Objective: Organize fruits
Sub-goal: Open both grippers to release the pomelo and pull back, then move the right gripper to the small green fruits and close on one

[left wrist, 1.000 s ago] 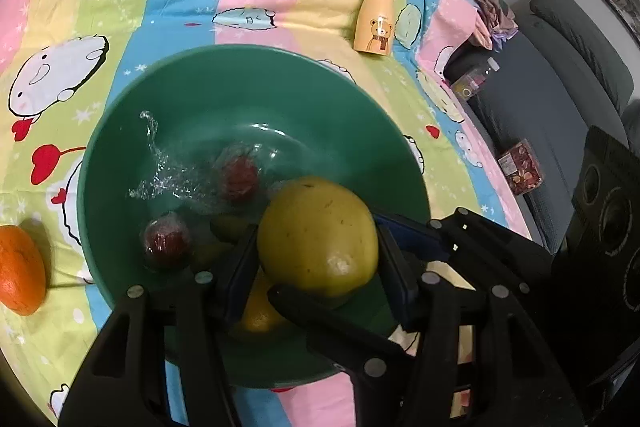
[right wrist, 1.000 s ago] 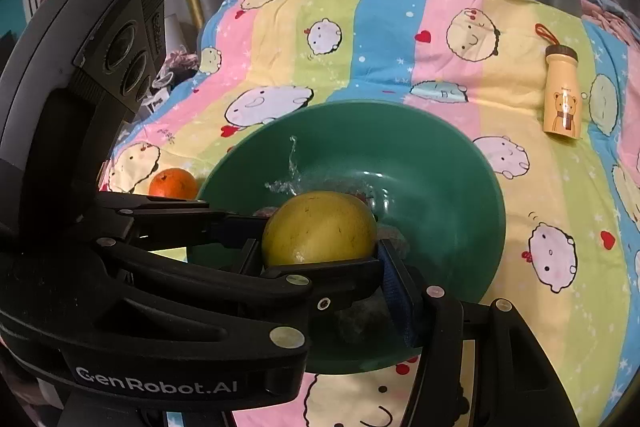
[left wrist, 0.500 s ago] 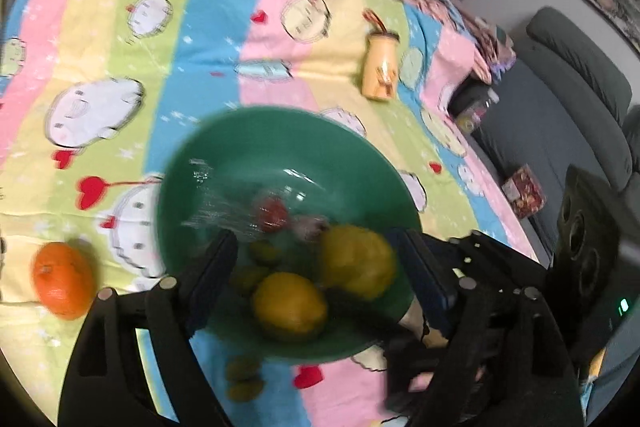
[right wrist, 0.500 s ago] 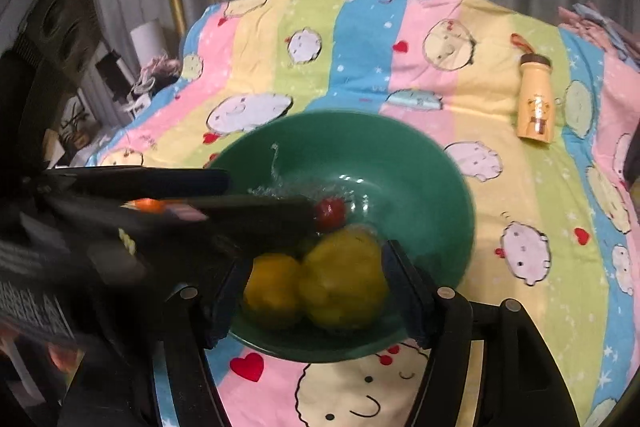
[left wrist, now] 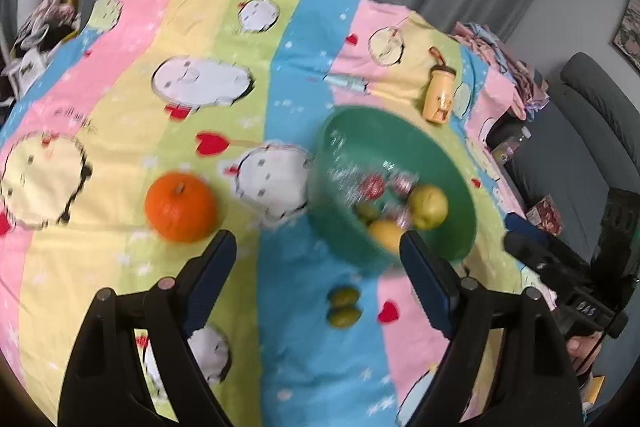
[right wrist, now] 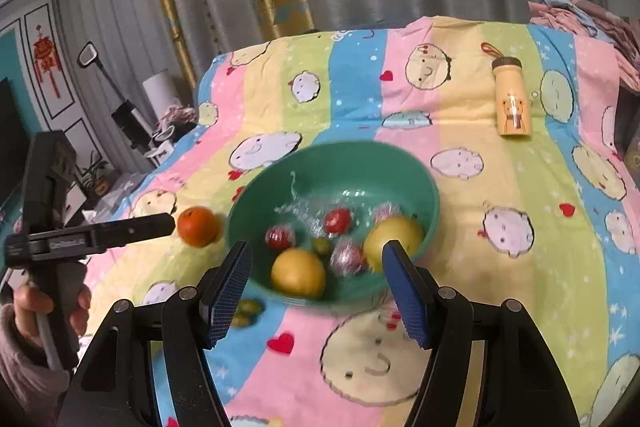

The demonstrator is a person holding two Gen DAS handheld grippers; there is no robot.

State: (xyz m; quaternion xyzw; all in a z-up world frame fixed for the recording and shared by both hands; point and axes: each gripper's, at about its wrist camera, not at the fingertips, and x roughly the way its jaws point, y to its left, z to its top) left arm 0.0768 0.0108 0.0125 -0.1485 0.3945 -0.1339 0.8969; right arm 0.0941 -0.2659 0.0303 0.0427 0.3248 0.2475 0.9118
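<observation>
A green bowl (right wrist: 424, 195) sits mid-table and holds a yellow-green pomelo (right wrist: 394, 241), a yellow fruit (right wrist: 298, 273), small red wrapped fruits (right wrist: 337, 221) and a green one. The bowl also shows in the left wrist view (left wrist: 456, 187). An orange (left wrist: 181, 207) lies on the cloth left of the bowl; it also shows in the right wrist view (right wrist: 198, 226). Two small green fruits (left wrist: 343, 305) lie in front of the bowl. My left gripper (left wrist: 318, 251) is open and empty, raised near the orange. My right gripper (right wrist: 316, 263) is open and empty, above the bowl's near rim.
A yellow bear bottle (right wrist: 511, 99) lies on the striped cartoon tablecloth (right wrist: 500, 267) behind the bowl. Folded clothes (right wrist: 580, 11) sit at the far right corner. A grey sofa (left wrist: 592, 131) stands right of the table. Curtains hang behind.
Both grippers opened and let go of the pomelo, which now rests in the bowl. Both pulled back and up; the left swung left toward the orange.
</observation>
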